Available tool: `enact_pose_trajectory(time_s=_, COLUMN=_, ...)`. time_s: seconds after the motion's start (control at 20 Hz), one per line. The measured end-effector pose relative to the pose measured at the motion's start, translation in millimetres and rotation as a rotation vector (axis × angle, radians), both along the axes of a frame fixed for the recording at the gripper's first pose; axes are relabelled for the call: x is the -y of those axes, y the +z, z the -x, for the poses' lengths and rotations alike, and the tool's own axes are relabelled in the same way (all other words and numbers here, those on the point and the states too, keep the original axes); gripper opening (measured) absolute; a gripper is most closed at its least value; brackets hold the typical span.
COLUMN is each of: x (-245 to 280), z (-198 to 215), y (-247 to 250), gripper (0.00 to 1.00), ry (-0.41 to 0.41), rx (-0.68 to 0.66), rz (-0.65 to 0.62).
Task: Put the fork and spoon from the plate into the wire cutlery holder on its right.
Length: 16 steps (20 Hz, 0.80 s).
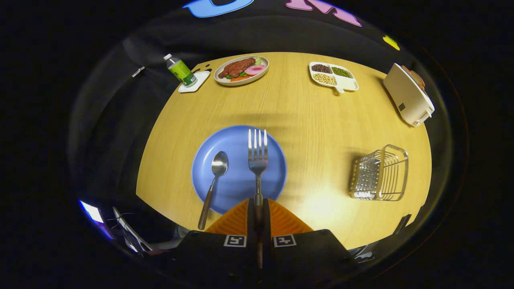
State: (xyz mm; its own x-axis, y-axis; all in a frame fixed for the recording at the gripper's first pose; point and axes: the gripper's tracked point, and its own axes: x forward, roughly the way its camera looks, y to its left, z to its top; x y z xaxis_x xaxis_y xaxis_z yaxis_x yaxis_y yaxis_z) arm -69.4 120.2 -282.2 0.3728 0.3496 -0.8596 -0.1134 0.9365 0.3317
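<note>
My gripper (258,202) is shut on the fork (258,154), both fingers pressing its handle while the tines point away from me over the blue plate (237,184). The fork appears lifted above the plate. To the fork's left lies the spoon (214,180), bowl on the plate and brown handle reaching over the near rim onto the wooden table (313,116). The wire cutlery holder (379,173) stands on the table well to the right of the plate, with nothing in it.
At the table's far side stand a green-labelled bottle (180,70) on a white coaster, a plate of food (241,69), a divided white dish of beans (333,75) and a white toaster (407,95). The table's near edge runs just under my fingers.
</note>
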Motion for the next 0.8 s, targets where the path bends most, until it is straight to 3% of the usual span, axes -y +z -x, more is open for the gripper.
enact_pose_trajectory(time_s=0.35, x=137, z=6, y=24, gripper=0.10, ry=0.031, rx=-0.028, rz=0.076)
enact_pose_trajectory(time_s=0.55, x=193, z=27, y=16, gripper=0.10, ry=0.130, rx=-0.154, rz=0.137)
enact_pose_trajectory(time_s=0.8, x=218, z=44, y=-5, gripper=0.10, ry=0.262, rx=-0.366, rz=0.154)
